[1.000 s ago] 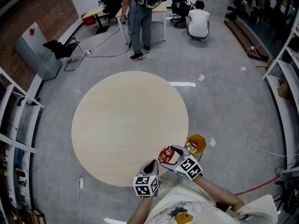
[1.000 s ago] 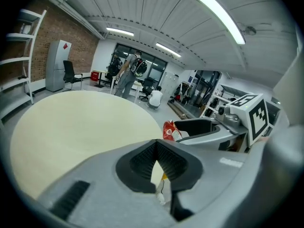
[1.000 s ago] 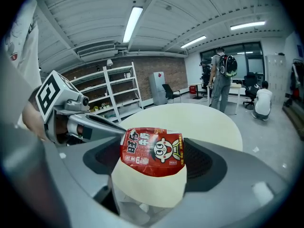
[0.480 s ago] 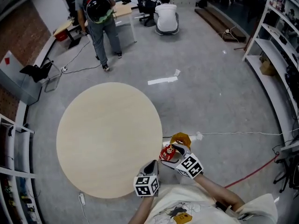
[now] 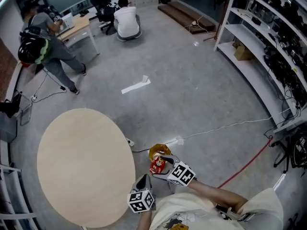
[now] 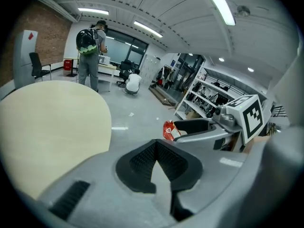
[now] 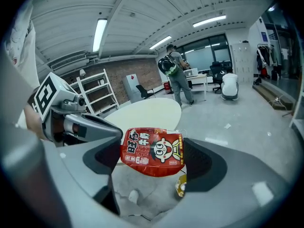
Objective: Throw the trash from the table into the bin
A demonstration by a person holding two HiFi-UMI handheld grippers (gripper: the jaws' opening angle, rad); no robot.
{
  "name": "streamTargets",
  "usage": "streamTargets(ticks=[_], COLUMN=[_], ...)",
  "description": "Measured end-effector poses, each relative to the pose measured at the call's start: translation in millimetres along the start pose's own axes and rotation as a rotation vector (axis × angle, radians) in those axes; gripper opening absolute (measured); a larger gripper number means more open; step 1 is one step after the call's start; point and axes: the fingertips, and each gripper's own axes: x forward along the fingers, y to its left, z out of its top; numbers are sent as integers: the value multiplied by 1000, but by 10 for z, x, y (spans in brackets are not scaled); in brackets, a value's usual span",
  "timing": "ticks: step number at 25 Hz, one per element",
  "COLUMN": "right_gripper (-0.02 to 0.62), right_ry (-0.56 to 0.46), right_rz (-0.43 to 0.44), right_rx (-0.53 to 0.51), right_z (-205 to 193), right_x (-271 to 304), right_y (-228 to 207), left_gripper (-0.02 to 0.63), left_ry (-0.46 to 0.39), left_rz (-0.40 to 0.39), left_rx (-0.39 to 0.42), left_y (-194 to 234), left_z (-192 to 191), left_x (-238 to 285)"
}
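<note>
My right gripper (image 5: 160, 166) is shut on a red snack packet (image 5: 157, 165), which spans the gap between its two pads (image 7: 202, 160) and hangs above the grey floor. Just beyond the packet a yellow container (image 5: 159, 152) stands on the floor, and it shows under the packet (image 7: 153, 152) as a yellow bit (image 7: 181, 186). My left gripper (image 5: 142, 181) is beside the right one, off the round beige table's (image 5: 81, 162) edge. Its pads (image 6: 142, 160) meet at the tips with nothing between them. From the left gripper view, the packet (image 6: 168, 130) sticks out of the right gripper (image 6: 192, 126).
A white cable (image 5: 216, 128) and a red cable (image 5: 244, 166) run over the floor to the right. Metal shelves (image 5: 268, 47) line the right wall. One person (image 5: 45, 56) stands near a desk far left and another (image 5: 127, 23) crouches at the back. White tape (image 5: 134, 86) lies on the floor.
The view has swung right, so the table now lies at the left. Both grippers moved off the table's edge to over the floor. The packet stayed in the right gripper, close to the yellow container.
</note>
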Motion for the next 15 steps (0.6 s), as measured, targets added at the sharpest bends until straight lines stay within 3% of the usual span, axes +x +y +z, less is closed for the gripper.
streamTargets(ticks=[9,15], right_gripper=[419,419], right_ry=[88,95], right_rz=[64,26], right_rx=[21,32], right_z=[-503,-542], right_x=[-41,254], right_y=[-562,-1252], left_gripper=[3,3], left_ry=[57,51], left_rz=[35,52], left_rx=[-59,-53], left_y=[-242,-26], left_z=[-207,23], left_x=[610,1255])
